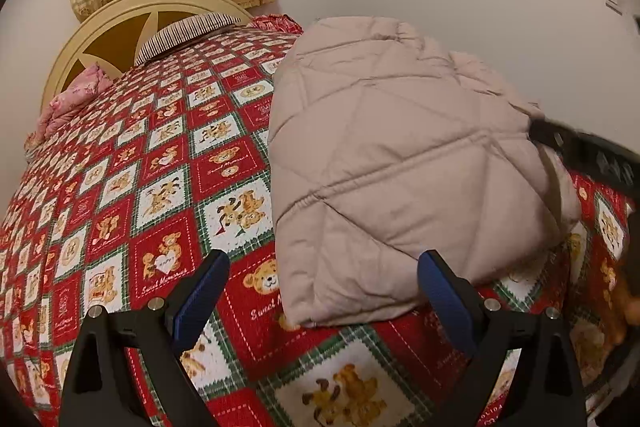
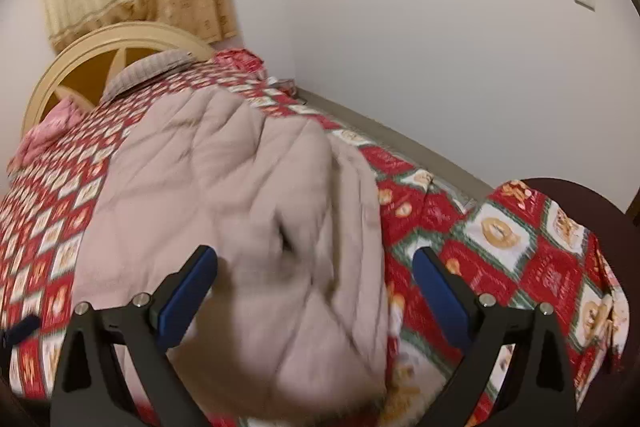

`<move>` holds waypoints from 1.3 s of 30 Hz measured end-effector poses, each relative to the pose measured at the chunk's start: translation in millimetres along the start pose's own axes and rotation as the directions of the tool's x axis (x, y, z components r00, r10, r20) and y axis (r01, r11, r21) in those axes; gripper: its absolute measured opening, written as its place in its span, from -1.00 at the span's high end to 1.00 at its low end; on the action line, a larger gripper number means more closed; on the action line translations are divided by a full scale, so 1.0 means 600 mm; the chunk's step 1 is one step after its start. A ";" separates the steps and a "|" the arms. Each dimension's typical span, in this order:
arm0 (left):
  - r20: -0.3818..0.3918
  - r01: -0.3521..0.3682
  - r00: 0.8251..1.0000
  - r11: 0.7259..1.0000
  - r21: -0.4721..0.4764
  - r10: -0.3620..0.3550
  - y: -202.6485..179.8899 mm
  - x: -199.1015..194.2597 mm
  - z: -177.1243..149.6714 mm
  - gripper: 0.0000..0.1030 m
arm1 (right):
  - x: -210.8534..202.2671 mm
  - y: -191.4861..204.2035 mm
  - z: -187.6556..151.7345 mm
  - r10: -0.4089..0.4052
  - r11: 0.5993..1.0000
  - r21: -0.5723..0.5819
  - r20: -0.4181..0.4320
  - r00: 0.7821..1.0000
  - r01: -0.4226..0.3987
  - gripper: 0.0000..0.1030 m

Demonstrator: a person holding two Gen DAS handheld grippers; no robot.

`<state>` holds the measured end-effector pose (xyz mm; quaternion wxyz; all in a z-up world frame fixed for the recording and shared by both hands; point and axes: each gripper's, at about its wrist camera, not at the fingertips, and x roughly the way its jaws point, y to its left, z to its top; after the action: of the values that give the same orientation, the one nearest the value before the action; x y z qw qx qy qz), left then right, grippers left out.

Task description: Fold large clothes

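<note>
A beige quilted puffer jacket (image 1: 392, 155) lies folded into a compact bundle on the bed. It also shows in the right wrist view (image 2: 224, 195), blurred. My left gripper (image 1: 322, 269) is open and empty, its blue pads (image 1: 200, 291) wide apart just short of the bundle's near corner. My right gripper (image 2: 314, 265) is open and empty, hovering over the jacket's near right part. The right gripper's black body (image 1: 584, 151) shows at the jacket's right edge in the left wrist view.
The bed has a red, white and green teddy-bear quilt (image 1: 132, 195). A cream headboard (image 1: 120, 23), a striped pillow (image 1: 184, 35) and a pink pillow (image 1: 76, 99) are at the far end. A wall (image 2: 440, 47) runs along the bed's right side.
</note>
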<state>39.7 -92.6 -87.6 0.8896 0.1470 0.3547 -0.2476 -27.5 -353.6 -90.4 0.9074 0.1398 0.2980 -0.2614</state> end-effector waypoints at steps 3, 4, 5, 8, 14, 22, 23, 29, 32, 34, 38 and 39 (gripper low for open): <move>0.028 0.001 1.000 1.000 0.002 -0.001 -0.002 -0.019 -0.003 -0.86 | -0.025 -0.014 -0.021 0.011 0.999 -0.039 -0.008 1.000 -0.012 -0.94; 0.036 -0.003 0.999 1.000 0.002 0.003 -0.003 -0.026 -0.004 -0.86 | -0.035 -0.024 -0.029 0.012 0.999 -0.050 -0.017 1.000 -0.013 -0.94; 0.041 -0.005 0.999 1.000 0.000 0.005 -0.004 -0.031 -0.005 -0.86 | -0.039 -0.032 -0.033 0.012 0.999 -0.053 -0.025 1.000 -0.013 -0.95; 0.054 0.004 0.999 1.000 -0.013 -0.004 -0.008 -0.048 -0.008 -0.86 | -0.068 -0.063 -0.054 0.013 0.999 -0.029 -0.041 0.999 -0.014 -0.95; 0.099 -0.039 0.994 0.999 -0.004 0.039 -0.022 -0.088 -0.019 -0.86 | -0.089 -0.088 -0.077 0.048 0.998 0.050 -0.120 0.992 -0.043 -0.97; 0.015 -0.069 0.998 0.997 0.026 0.069 -0.025 -0.099 -0.054 -0.86 | -0.124 -0.060 -0.088 0.080 0.997 0.009 -0.190 0.979 -0.080 -0.99; 0.000 -0.069 0.998 0.997 0.028 0.069 -0.026 -0.100 -0.059 -0.86 | -0.130 -0.056 -0.093 0.078 0.997 0.000 -0.195 0.978 -0.080 -1.00; -0.037 -0.074 0.996 0.996 0.056 0.076 -0.020 -0.120 -0.081 -0.86 | -0.132 -0.023 -0.113 0.109 0.993 -0.010 -0.257 0.960 -0.115 -1.00; -0.029 -0.098 0.995 0.993 0.070 0.100 -0.011 -0.144 -0.087 -0.86 | -0.140 -0.010 -0.112 0.127 0.991 -0.003 -0.277 0.953 -0.133 -1.00; -0.030 -0.098 0.995 0.993 0.058 0.100 -0.001 -0.161 -0.087 -0.86 | -0.155 0.001 -0.108 0.138 0.990 0.000 -0.270 0.953 -0.143 -1.00; -0.018 -0.081 0.996 0.996 0.025 0.082 0.011 -0.200 -0.080 -0.86 | -0.199 0.022 -0.092 0.177 0.983 -0.014 -0.217 0.960 -0.184 -1.00; -0.002 -0.078 0.997 0.997 0.019 0.078 0.012 -0.214 -0.076 -0.86 | -0.214 0.026 -0.086 0.184 0.981 -0.022 -0.193 0.964 -0.192 -1.00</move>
<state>-62.4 -23.6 -28.5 0.8966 0.1695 0.3477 -0.2156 -131.3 -269.4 -50.7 0.8981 0.1731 0.3739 -0.1536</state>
